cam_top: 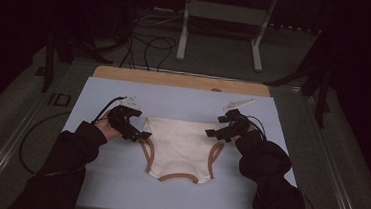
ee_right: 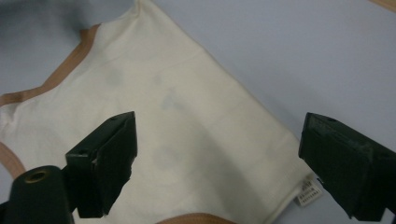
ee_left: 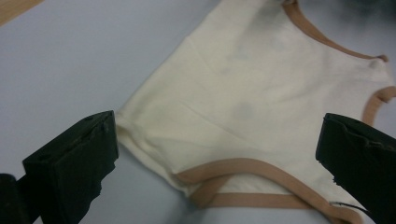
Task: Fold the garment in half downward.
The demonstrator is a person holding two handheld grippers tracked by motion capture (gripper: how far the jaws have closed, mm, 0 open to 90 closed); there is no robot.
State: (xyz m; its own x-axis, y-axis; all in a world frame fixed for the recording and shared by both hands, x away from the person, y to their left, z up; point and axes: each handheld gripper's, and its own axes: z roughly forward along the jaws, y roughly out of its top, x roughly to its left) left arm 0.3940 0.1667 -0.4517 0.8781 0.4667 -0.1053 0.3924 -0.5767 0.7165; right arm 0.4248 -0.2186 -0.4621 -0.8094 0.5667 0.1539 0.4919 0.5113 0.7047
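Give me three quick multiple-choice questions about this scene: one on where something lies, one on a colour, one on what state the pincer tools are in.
1. Where does the cream garment lie?
A. on the pale blue mat
B. on the floor behind the table
C. draped over a sleeve

2. What colour is the garment's trim?
A. dark green
B. tan brown
C. bright red

3. How do the jaws of the left gripper and the right gripper stand?
A. both clamped on the cloth
B. one clamped, one open
C. both open, holding nothing

Answers:
1. A, the high view shows it spread flat on the mat between the two hands.
2. B, tan bands edge its openings in all three views.
3. C, each gripper view shows its two black jaws wide apart above the fabric, not pinching it.
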